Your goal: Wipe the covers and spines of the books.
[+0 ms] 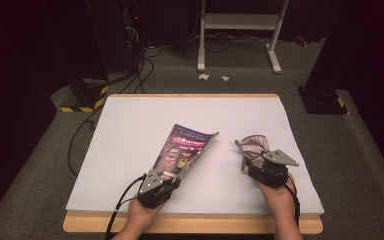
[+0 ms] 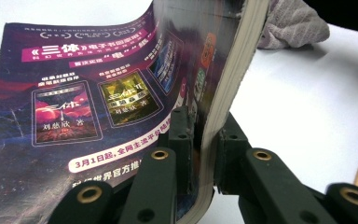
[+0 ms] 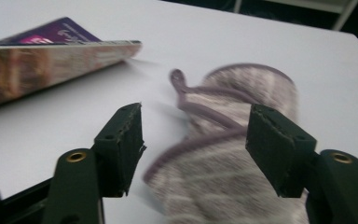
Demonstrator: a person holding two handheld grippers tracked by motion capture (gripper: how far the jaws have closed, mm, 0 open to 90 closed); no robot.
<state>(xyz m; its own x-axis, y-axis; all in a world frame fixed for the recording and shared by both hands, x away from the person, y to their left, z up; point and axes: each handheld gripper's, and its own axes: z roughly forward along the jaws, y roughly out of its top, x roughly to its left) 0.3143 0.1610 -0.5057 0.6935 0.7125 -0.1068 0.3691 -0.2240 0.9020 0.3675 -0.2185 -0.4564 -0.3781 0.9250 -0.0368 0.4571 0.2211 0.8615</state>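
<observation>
Dim room, brightly lit tabletop, motion blur in right gripper view.

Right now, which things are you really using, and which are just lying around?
In use:
- magazine, pinched in the left tongs
- knitted mitt, between the open right tongs

Just lying about:
- paper scraps on the floor
- white stand
- cables

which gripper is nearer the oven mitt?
Right. The right gripper is open with the oven mitt between its jaws. The left gripper is off to the mitt's left, shut on the magazine.
</observation>
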